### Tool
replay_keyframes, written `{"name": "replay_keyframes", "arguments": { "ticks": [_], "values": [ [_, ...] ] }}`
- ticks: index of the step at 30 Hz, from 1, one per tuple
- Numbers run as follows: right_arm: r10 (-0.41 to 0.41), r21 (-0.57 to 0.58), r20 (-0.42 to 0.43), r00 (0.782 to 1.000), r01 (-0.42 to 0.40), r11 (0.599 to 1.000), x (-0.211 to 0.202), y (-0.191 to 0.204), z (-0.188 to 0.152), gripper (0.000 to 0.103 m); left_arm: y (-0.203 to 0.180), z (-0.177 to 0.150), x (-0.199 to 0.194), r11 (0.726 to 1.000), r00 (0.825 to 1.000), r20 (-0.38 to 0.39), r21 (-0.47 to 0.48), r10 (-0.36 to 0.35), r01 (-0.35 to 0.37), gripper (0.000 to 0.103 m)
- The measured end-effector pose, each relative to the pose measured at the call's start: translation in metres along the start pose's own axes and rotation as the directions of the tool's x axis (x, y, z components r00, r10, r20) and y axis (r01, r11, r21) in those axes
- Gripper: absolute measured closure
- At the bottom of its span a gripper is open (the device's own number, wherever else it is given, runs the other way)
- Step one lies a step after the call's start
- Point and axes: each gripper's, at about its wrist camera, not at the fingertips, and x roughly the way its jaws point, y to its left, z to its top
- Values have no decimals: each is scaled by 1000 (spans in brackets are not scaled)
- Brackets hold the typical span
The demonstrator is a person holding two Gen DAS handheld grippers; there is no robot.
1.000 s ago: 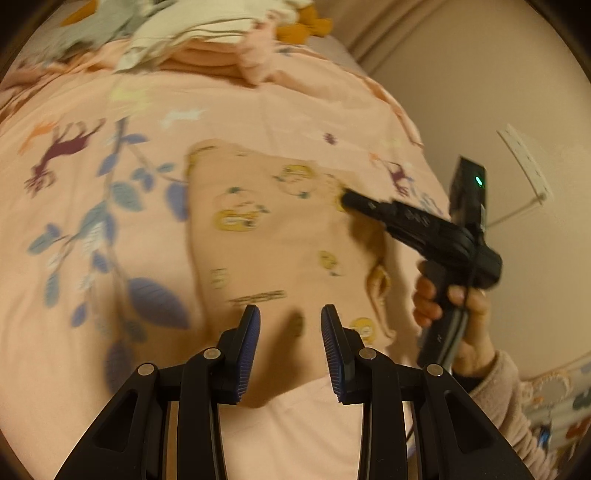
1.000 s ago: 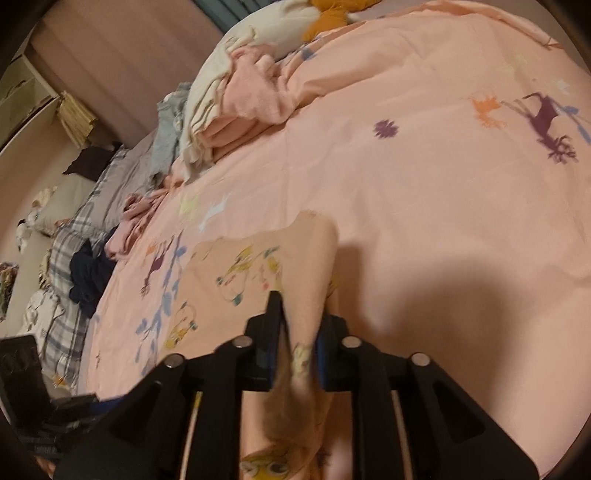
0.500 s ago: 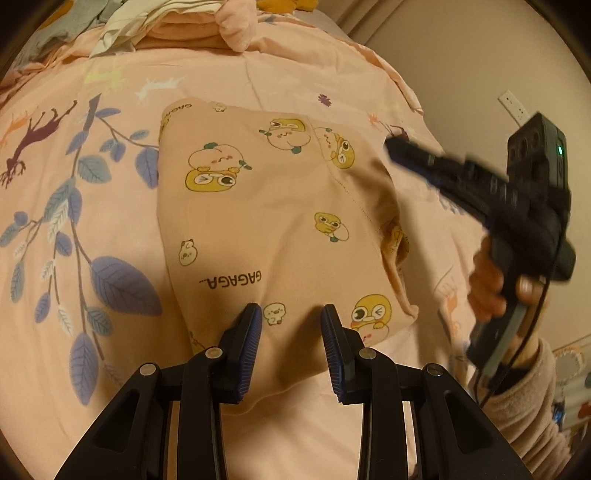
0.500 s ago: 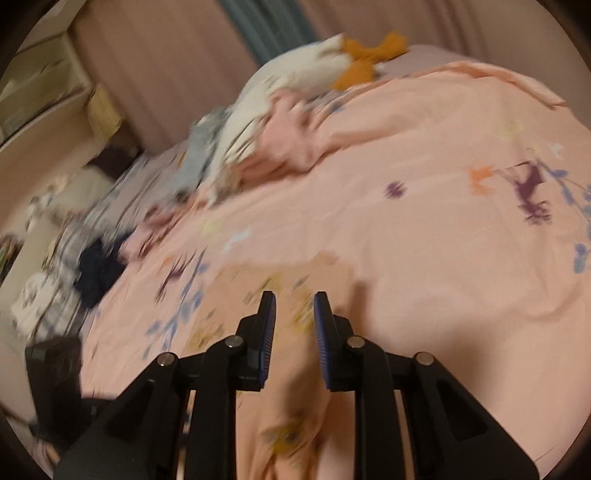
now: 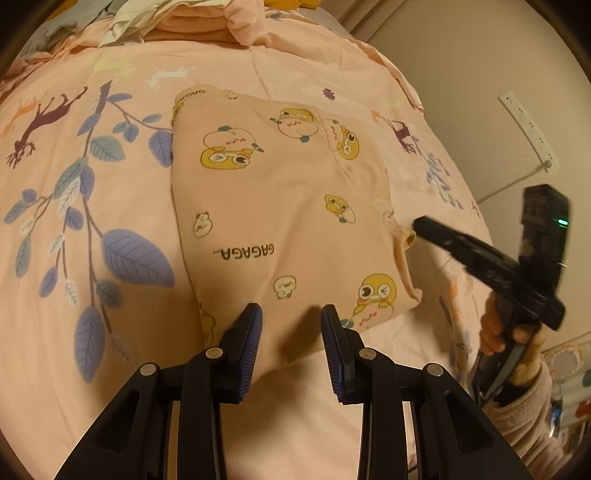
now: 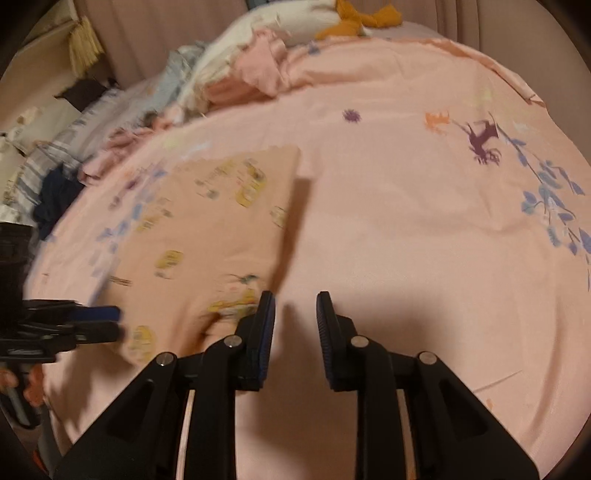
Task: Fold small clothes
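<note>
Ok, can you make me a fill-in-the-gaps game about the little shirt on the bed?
1. The word printed on the folded garment is ____.
2. The garment lies on a pink bedcover printed with blue ____.
3. Between the fingers of the left gripper there is ____ held.
4. Far behind the garment sits a ____ of other clothes.

Missing words: GAGAGA; leaves; nothing; pile

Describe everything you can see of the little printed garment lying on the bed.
The garment is soft peach knit printed with yellow cartoon faces and the word GAGAGA. It lies folded and nearly flat on the pink bedspread, a ribbed cuff poking out on one side. Neither the left gripper nor the right gripper holds it.
</note>
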Motion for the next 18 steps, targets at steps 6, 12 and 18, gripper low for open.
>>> {"name": "replay_keyframes", "arguments": {
  "ticks": [6,12,18],
  "values": [
    [161,-82,6,987,-160,984,2,44,4,79,-5,1,3,1000,1000,-1,-5,21,-21,72],
    [55,-110,-94,994,-65,992,30,49,-14,85,-4,1,6,1000,1000,-3,-6,16,-16,72],
    [-30,-100,-123,992,17,995,23,29,-33,84,-1,0,5,1000,1000,-1,-8,-1,1,72]
  ]
}}
